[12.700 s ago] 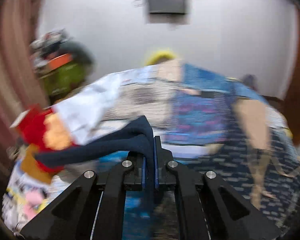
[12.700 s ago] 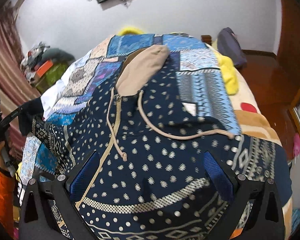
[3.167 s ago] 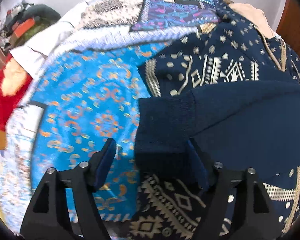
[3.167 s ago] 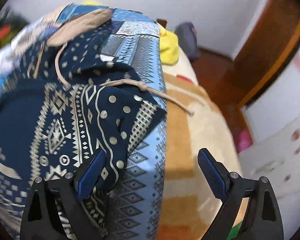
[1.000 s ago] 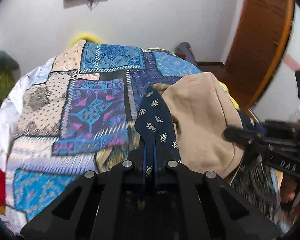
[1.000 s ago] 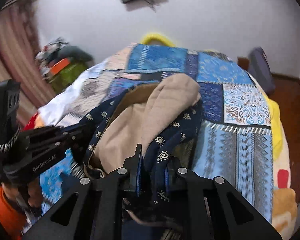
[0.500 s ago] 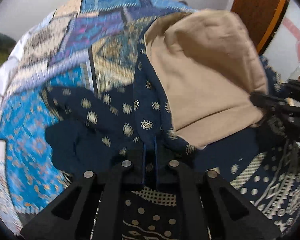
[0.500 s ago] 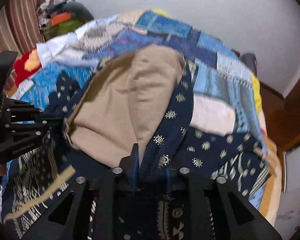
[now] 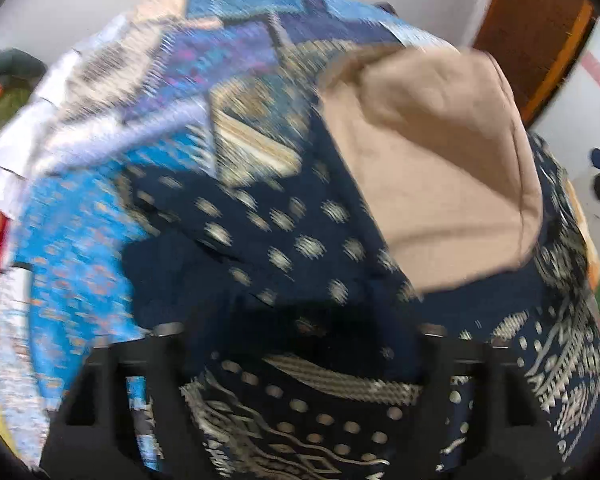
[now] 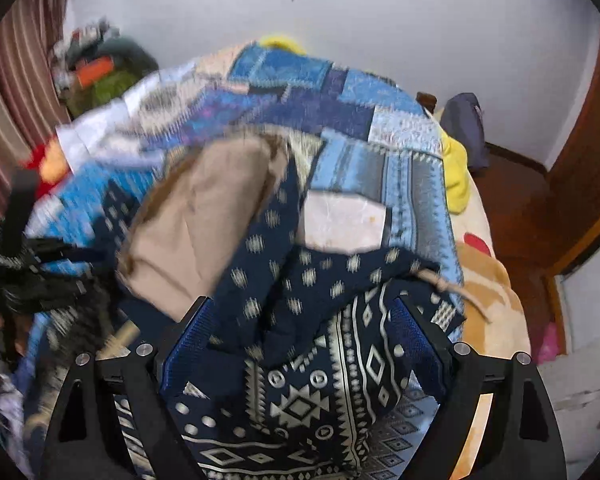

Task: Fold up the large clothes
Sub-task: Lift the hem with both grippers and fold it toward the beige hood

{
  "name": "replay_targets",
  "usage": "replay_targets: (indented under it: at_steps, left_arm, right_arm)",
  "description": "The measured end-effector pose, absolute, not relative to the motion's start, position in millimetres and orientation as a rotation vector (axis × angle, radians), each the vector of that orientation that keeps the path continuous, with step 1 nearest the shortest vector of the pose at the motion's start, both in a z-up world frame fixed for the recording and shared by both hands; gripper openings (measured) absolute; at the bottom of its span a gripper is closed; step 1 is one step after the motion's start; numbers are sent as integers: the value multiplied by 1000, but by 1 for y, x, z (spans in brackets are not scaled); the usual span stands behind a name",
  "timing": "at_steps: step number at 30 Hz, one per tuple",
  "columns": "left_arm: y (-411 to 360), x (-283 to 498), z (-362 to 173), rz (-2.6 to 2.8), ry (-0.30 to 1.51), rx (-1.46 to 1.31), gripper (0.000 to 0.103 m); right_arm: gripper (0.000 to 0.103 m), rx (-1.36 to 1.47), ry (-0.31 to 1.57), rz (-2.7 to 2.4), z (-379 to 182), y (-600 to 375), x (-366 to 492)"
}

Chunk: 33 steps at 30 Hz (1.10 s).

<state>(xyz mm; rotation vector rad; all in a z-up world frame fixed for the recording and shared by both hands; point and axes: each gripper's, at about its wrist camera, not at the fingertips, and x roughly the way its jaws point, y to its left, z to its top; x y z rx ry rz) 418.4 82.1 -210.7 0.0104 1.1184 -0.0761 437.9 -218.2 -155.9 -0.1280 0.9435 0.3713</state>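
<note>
Patchwork quilt (image 10: 380,96) blurs; hoodie (image 10: 292,280) hides its middle.

You see the hoodie (image 10: 300,380) lying on the quilt (image 10: 380,128) that covers the bed. Its hood (image 9: 440,168) is folded over the body. Your left gripper (image 10: 24,280) is at the hoodie's left, and a curtain (image 10: 8,92) hangs behind it.

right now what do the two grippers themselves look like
The right gripper is matte black plastic with angular cut-out arms, silver screw heads along the frame and ribbed blue pads on its fingers. The left gripper has the same black frame and silver screws; blur hides its pads. No cables or sleeves show.
</note>
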Motion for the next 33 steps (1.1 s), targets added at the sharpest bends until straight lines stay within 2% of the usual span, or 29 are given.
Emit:
replay_targets:
  at_steps: [1,7,15,16,17,18,20,21,23,24,26,33]
  left_arm:
    - [86,420,-202,-73,1088,4,84]
    - [98,460,-172,-76,1018,-74,86]
    - [71,533,-196,-80,1034,5,86]
    - [69,540,-201,-81,1035,16,86]
    - [65,547,-206,-77,1032,30,84]
    - [57,554,-212,-63,1013,70,80]
    - [50,560,-218,-24,985,143,62]
    - [46,563,-223,-19,986,176,55]
    - [44,565,-228,-65,1007,156,15]
    - [43,564,-228,-89,1014,131,9]
    - [40,552,-216,-102,967,125,8]
    - [35,490,-147,-186,838,93,8]
  right_arm:
    - [88,-106,934,378,-151,-219,442]
    - [88,1,911,408,-141,-205,486]
    - [87,39,1016,409,-196,-172,565]
    - [83,63,1040,413,-204,-171,574]
    - [74,84,1061,416,-213,-170,581]
    - [68,113,1094,431,-223,-168,590]
    - [43,163,1138,469,-238,-165,599]
    - [36,197,1162,485,-247,-163,603]
    - [21,210,1155,488,-251,-161,603]
    - [17,196,1137,491,-250,-160,600]
    - [9,135,1070,498,-237,-156,589]
    - [8,108,949,571,-172,-157,534]
